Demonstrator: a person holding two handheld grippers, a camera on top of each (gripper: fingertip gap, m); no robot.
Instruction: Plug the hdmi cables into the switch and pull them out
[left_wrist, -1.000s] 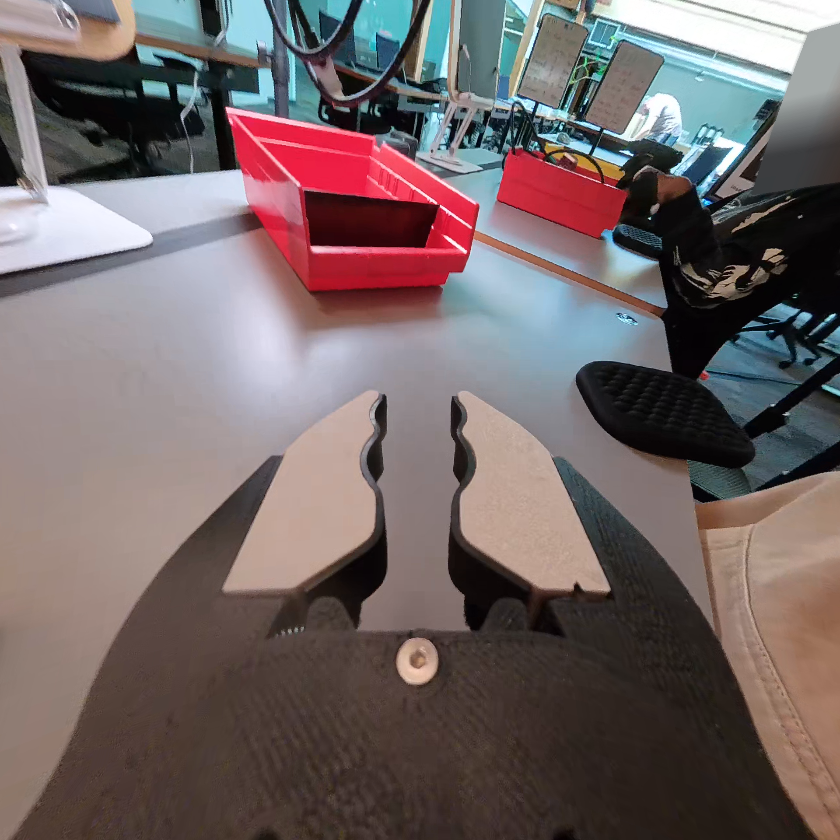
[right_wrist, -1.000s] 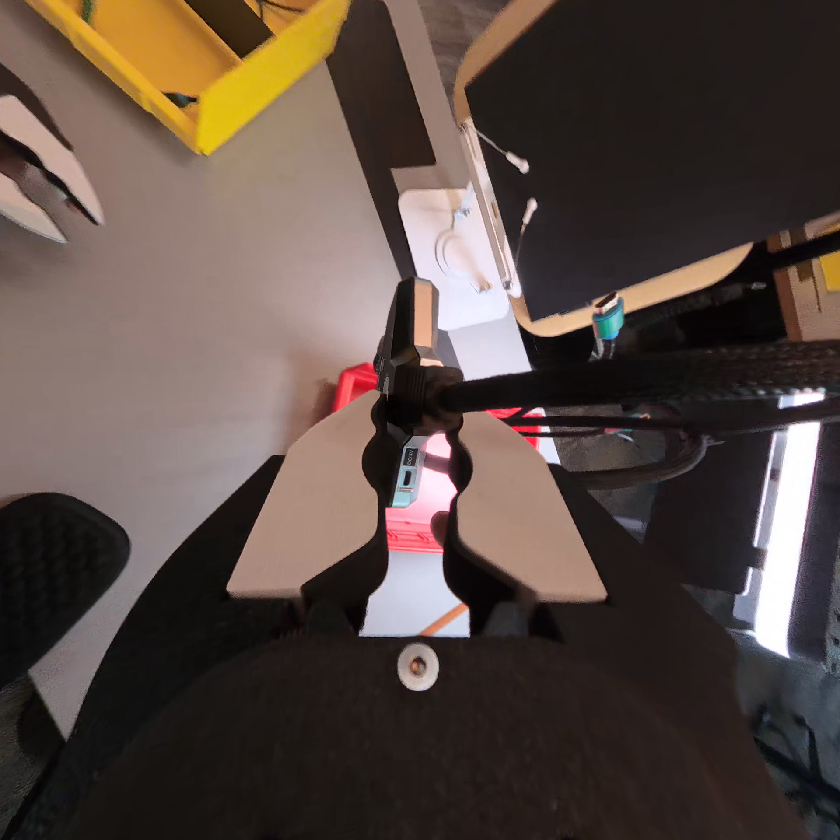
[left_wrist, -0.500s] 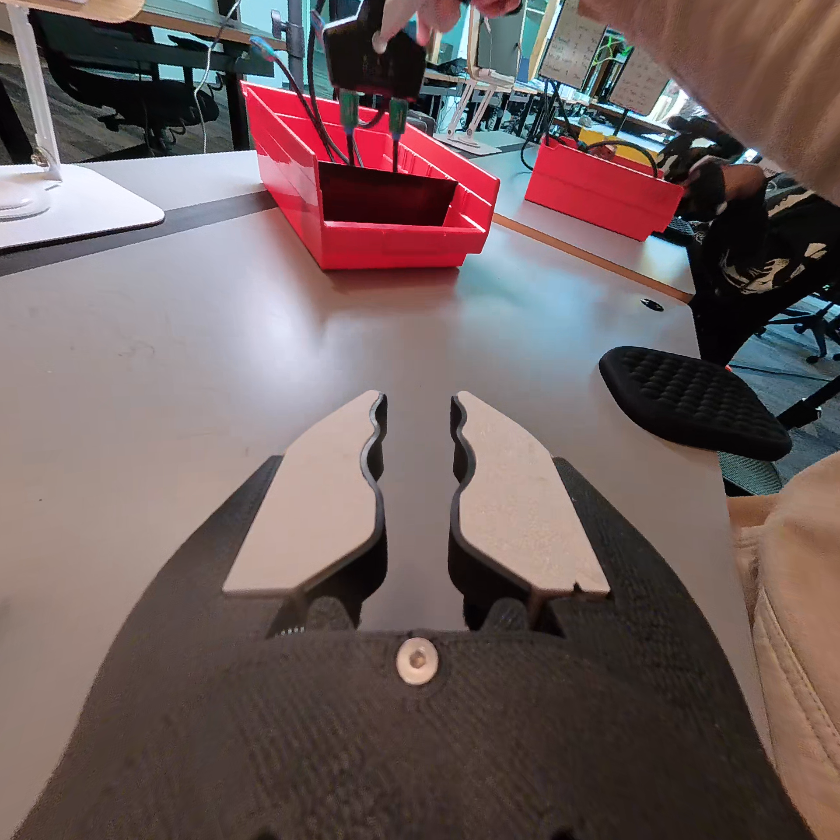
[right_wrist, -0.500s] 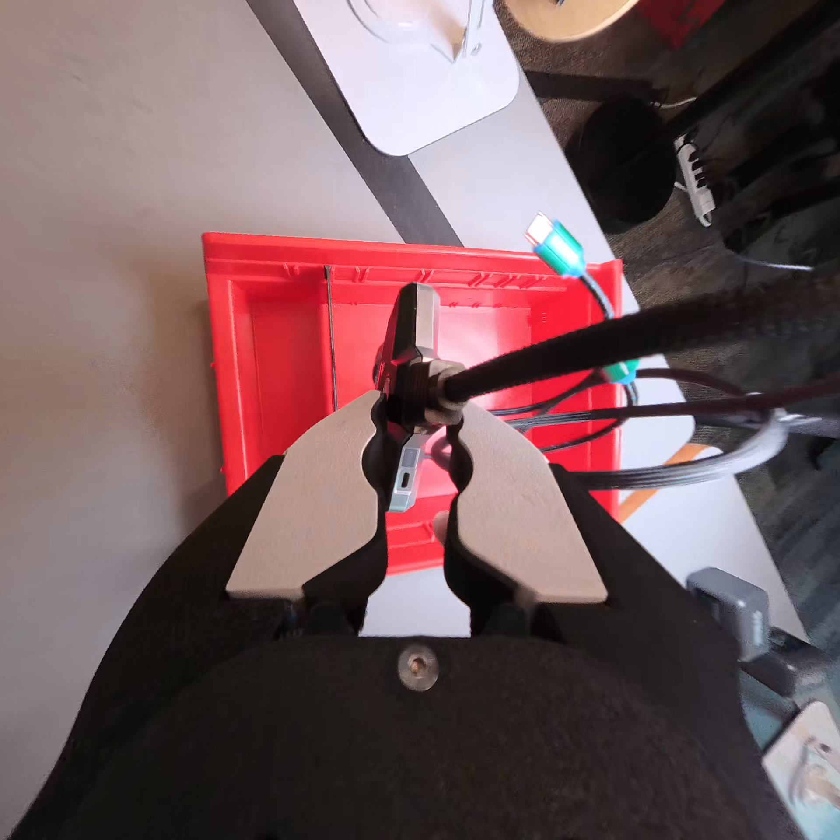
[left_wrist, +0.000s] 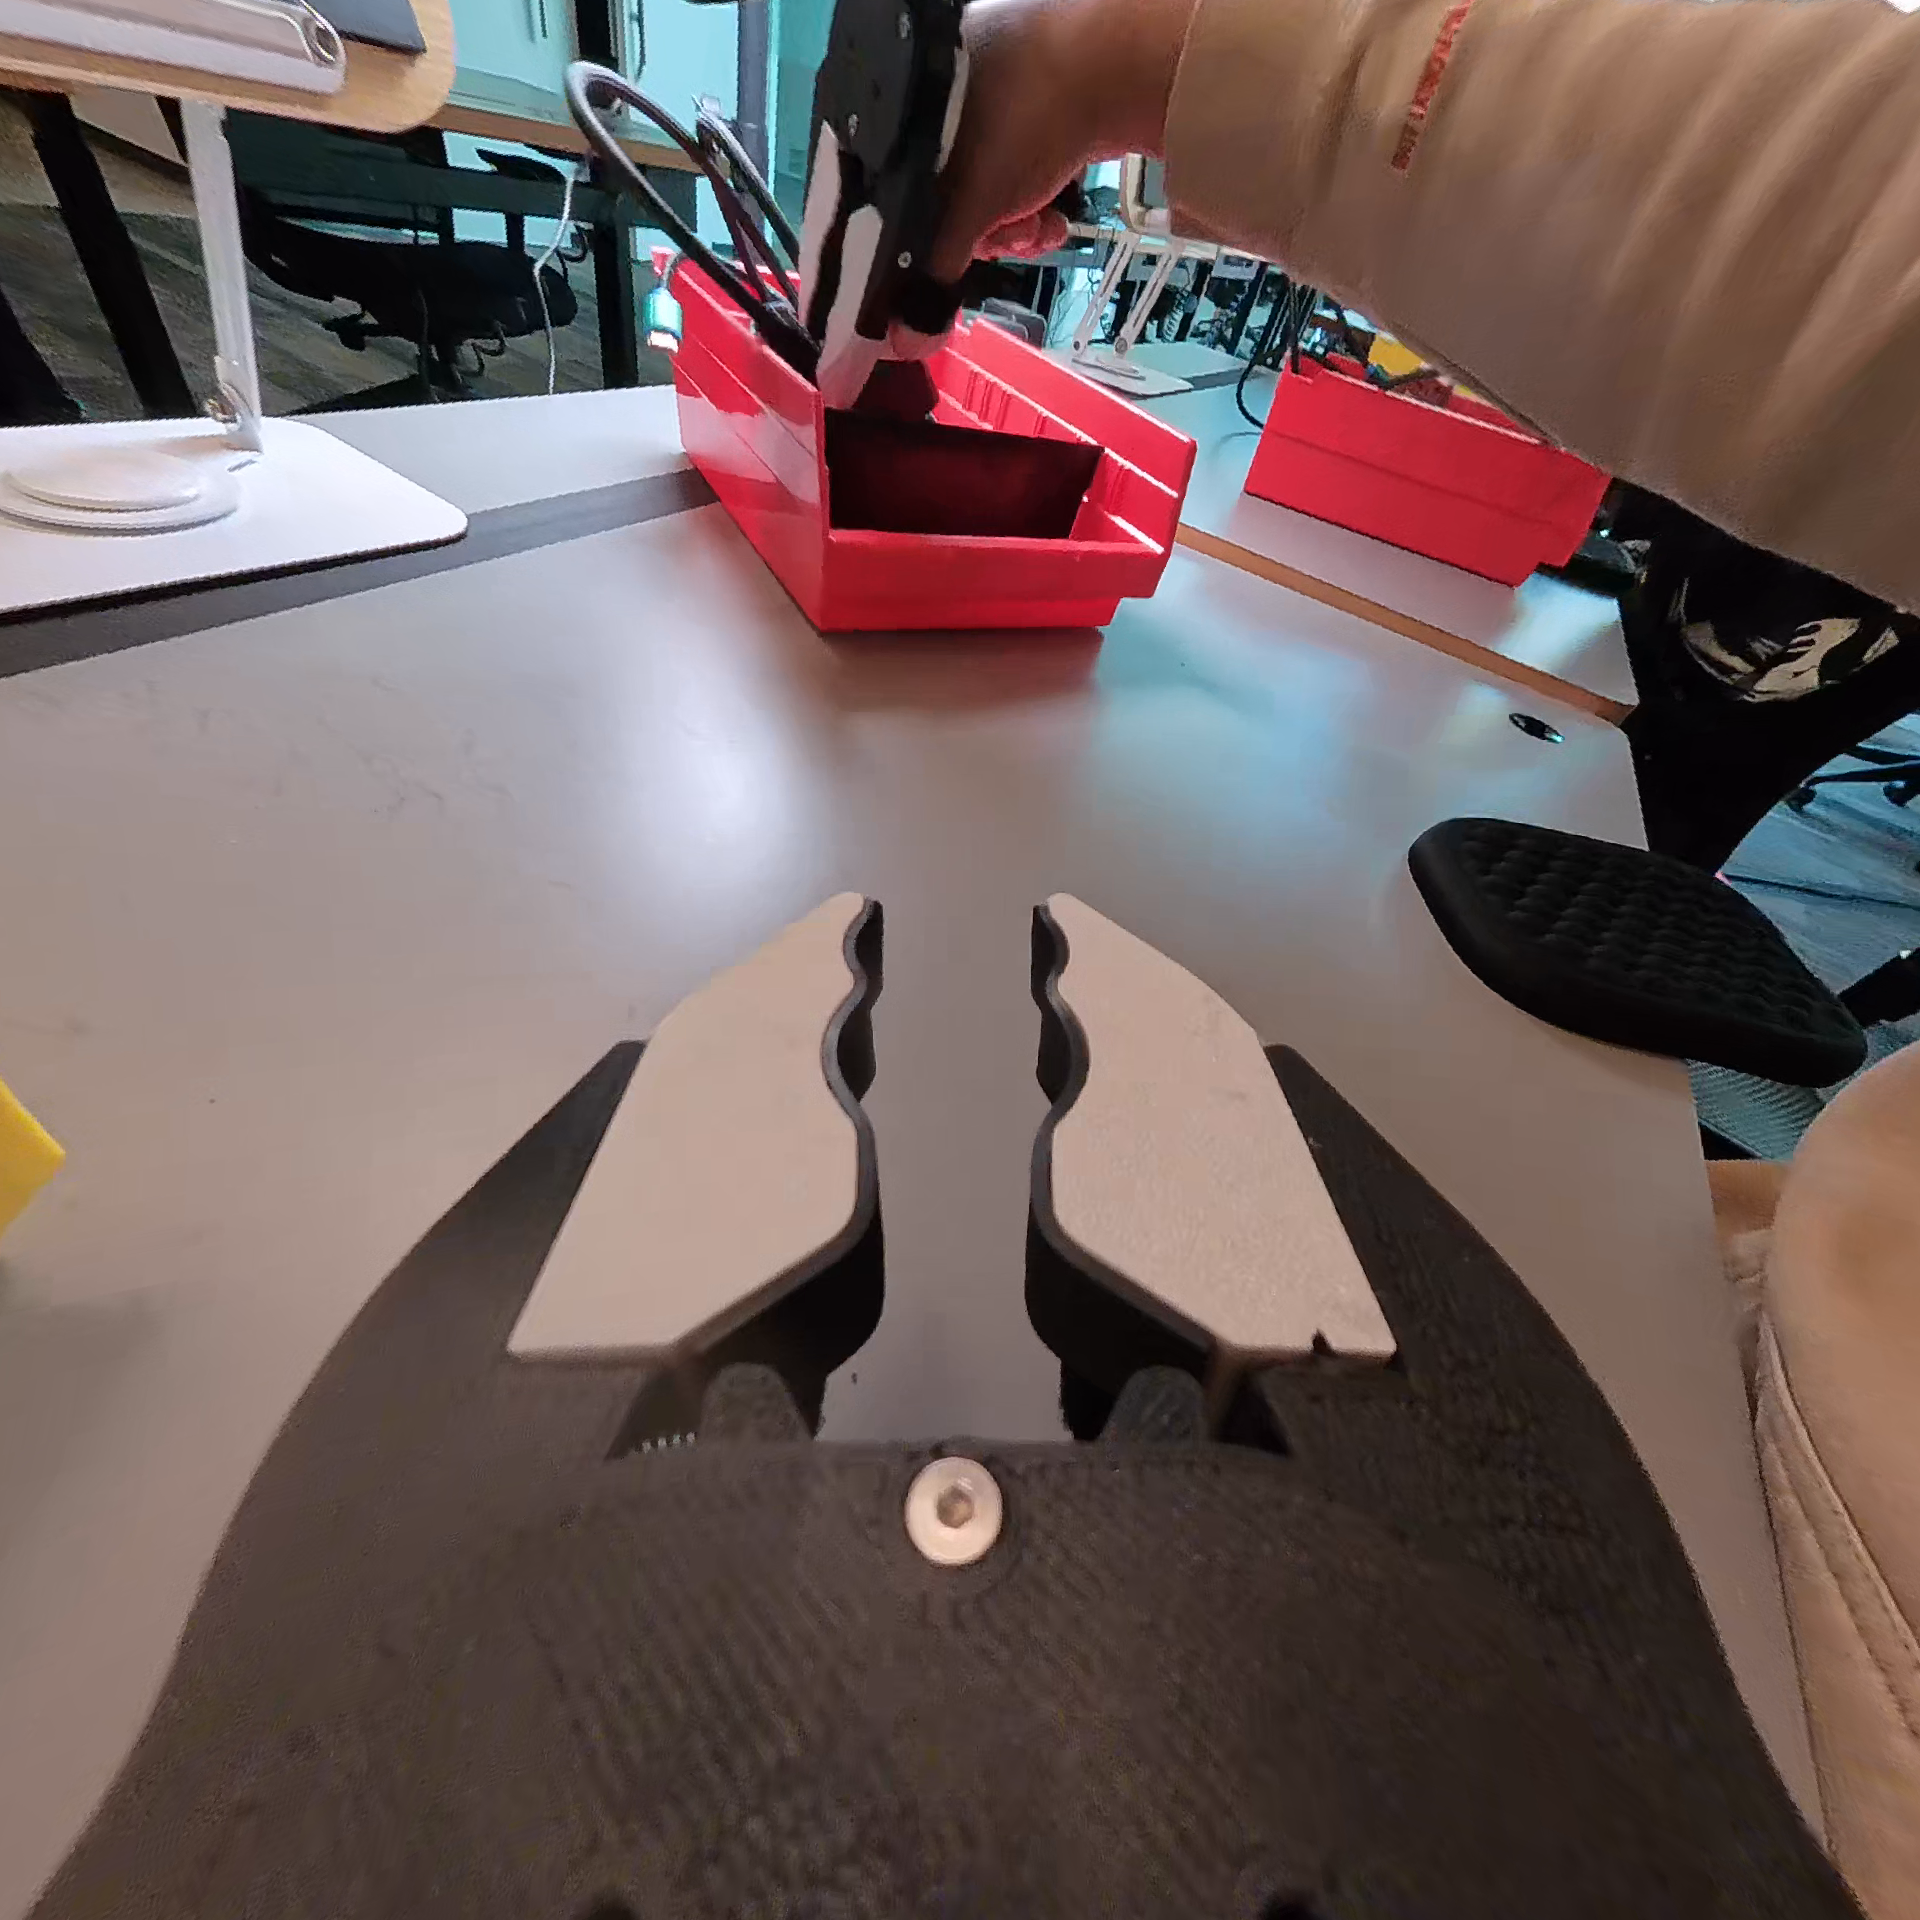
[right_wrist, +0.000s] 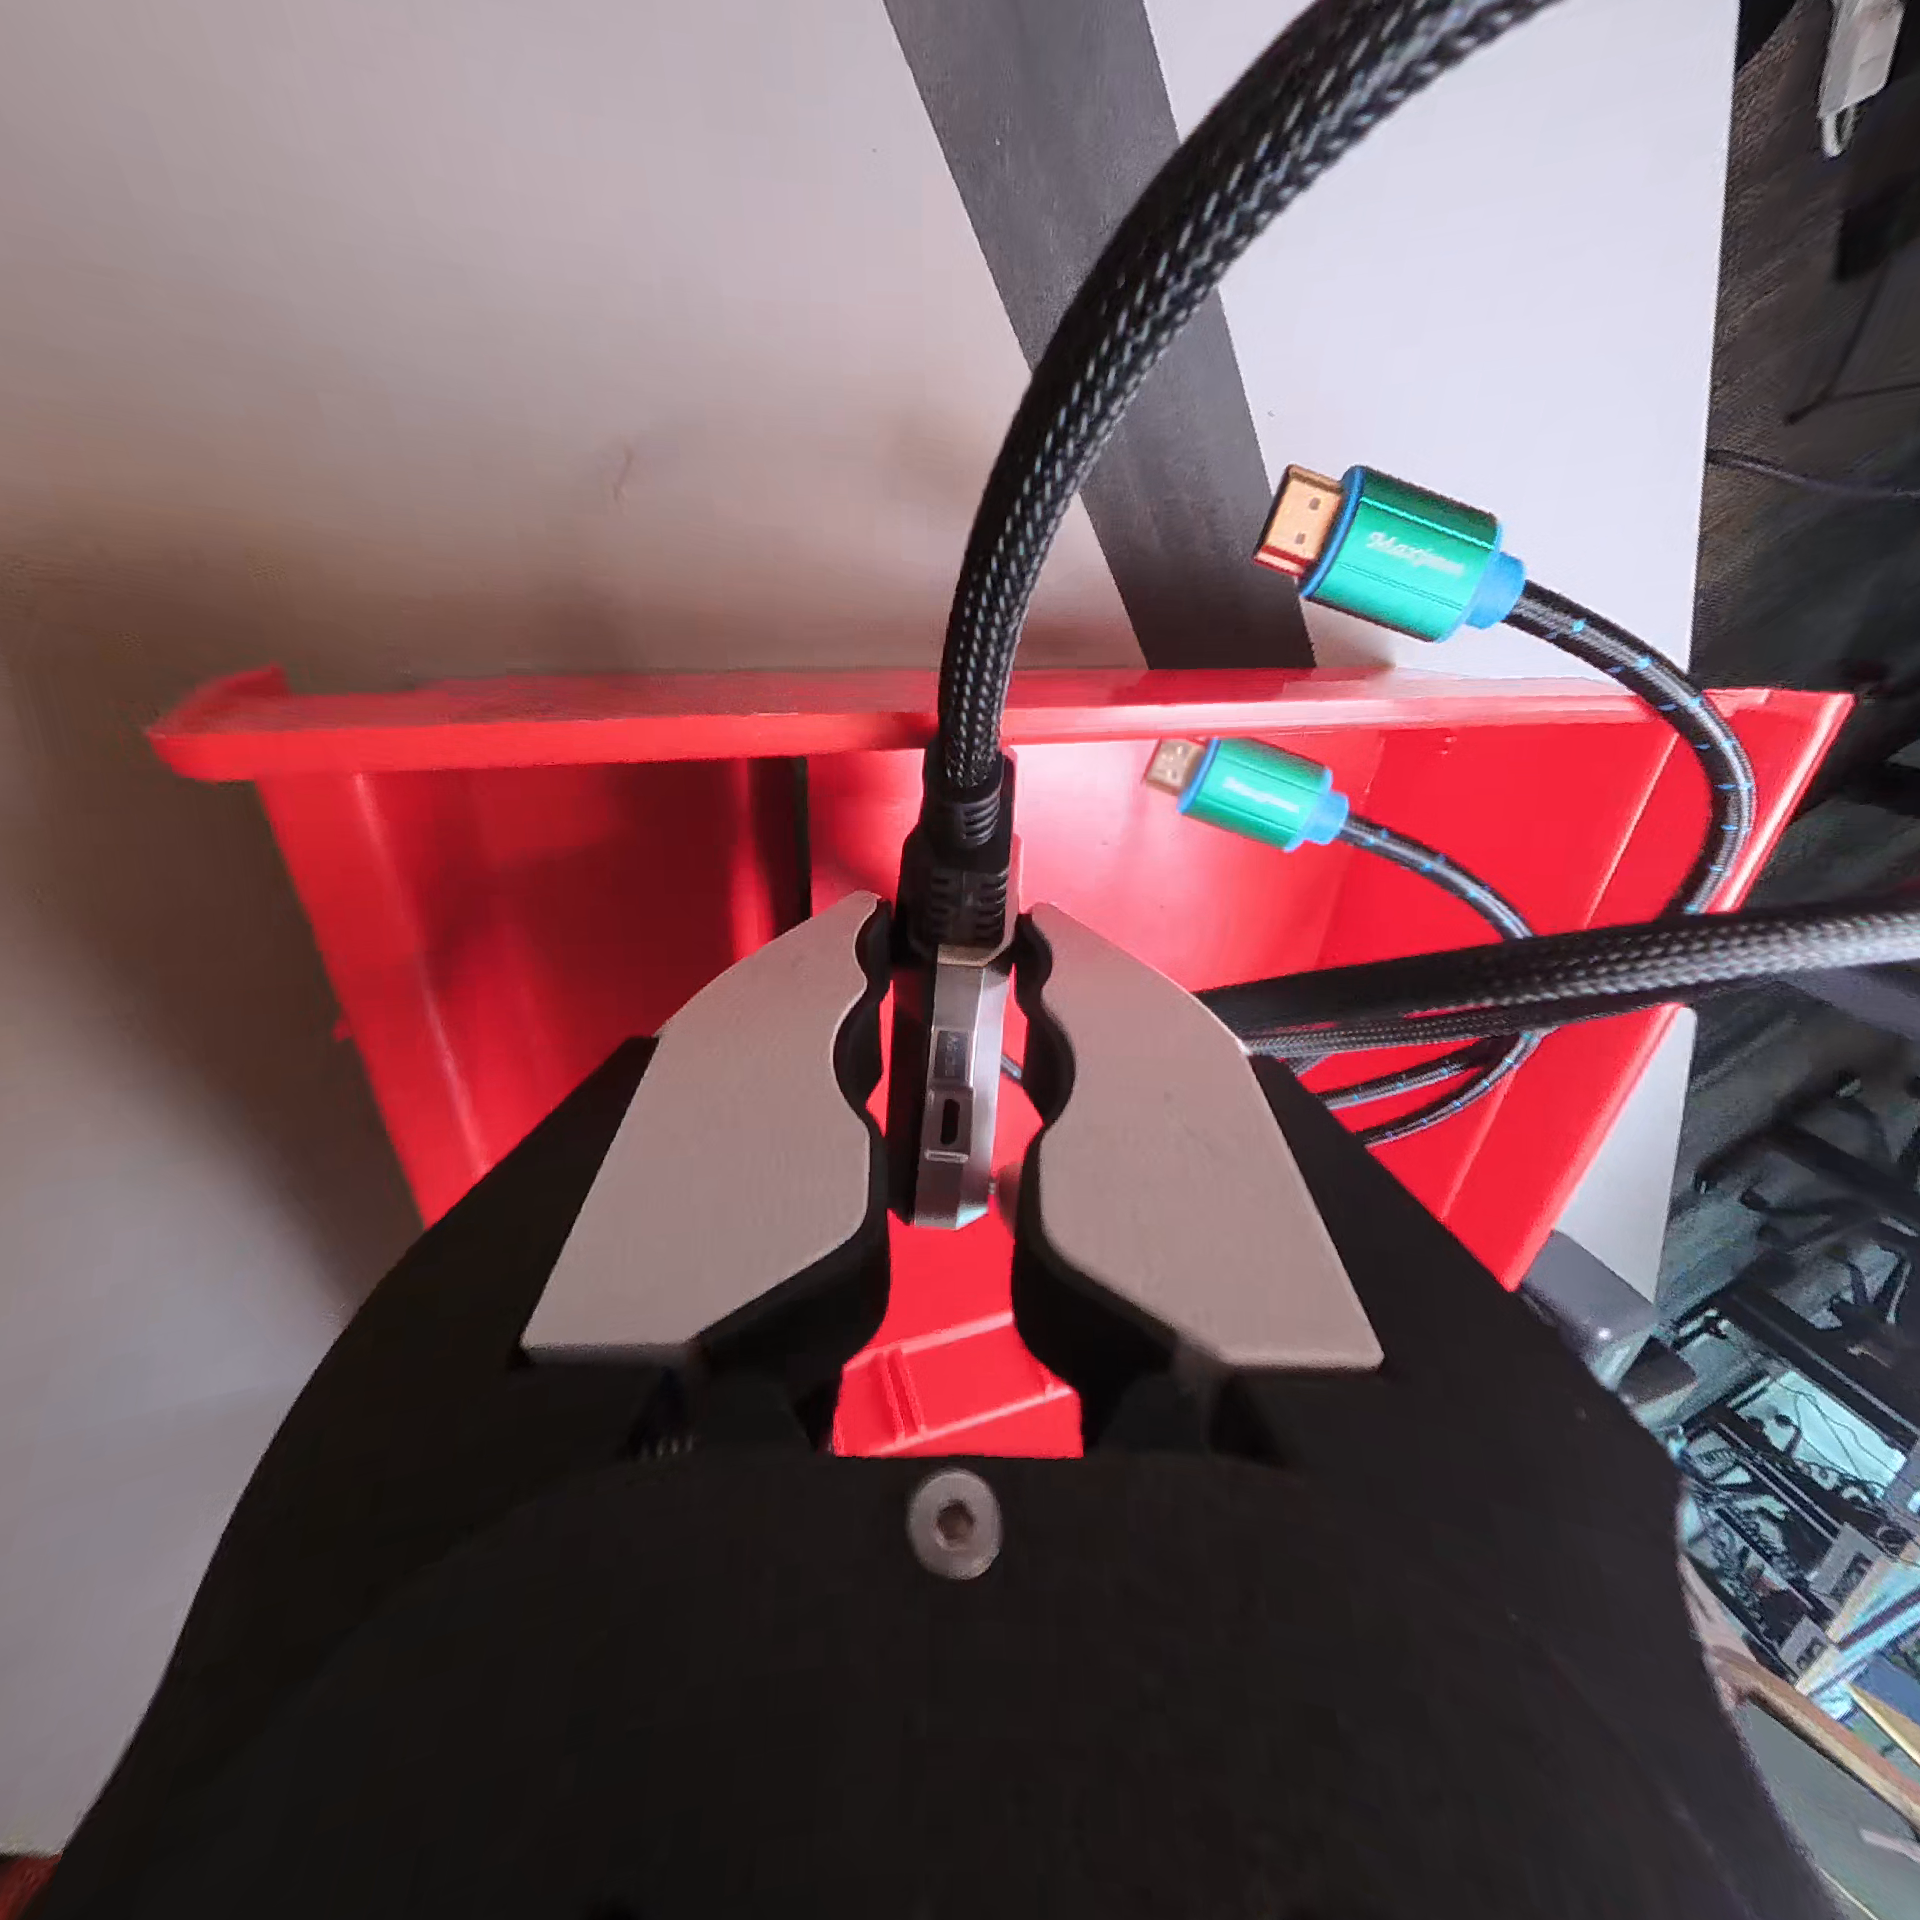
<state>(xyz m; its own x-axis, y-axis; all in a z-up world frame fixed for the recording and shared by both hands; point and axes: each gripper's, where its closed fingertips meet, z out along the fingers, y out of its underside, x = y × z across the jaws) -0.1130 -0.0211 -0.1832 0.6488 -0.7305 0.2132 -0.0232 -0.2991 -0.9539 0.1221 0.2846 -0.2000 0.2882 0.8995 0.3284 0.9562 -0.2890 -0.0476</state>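
My right gripper is shut on a slim grey HDMI switch and holds it edge-up over the red bin. A thick black braided cable leaves the switch's top end. Two green HDMI plugs on thin braided cables hang loose, one above the bin's far wall, one inside the bin. My left gripper is open and empty, low over the grey table. In the left wrist view the right gripper dips into the red bin.
A white stand base sits at the table's far left. A second red bin stands on the neighbouring table. A black chair armrest is at the right edge. A yellow corner shows at the left. A beige sleeve crosses overhead. The gap from one gripper's tips to the other's is roughly 40 cm.
My right gripper has carried the switch and its cables down over and into the red bin. The left gripper stays open and has shifted only slightly.
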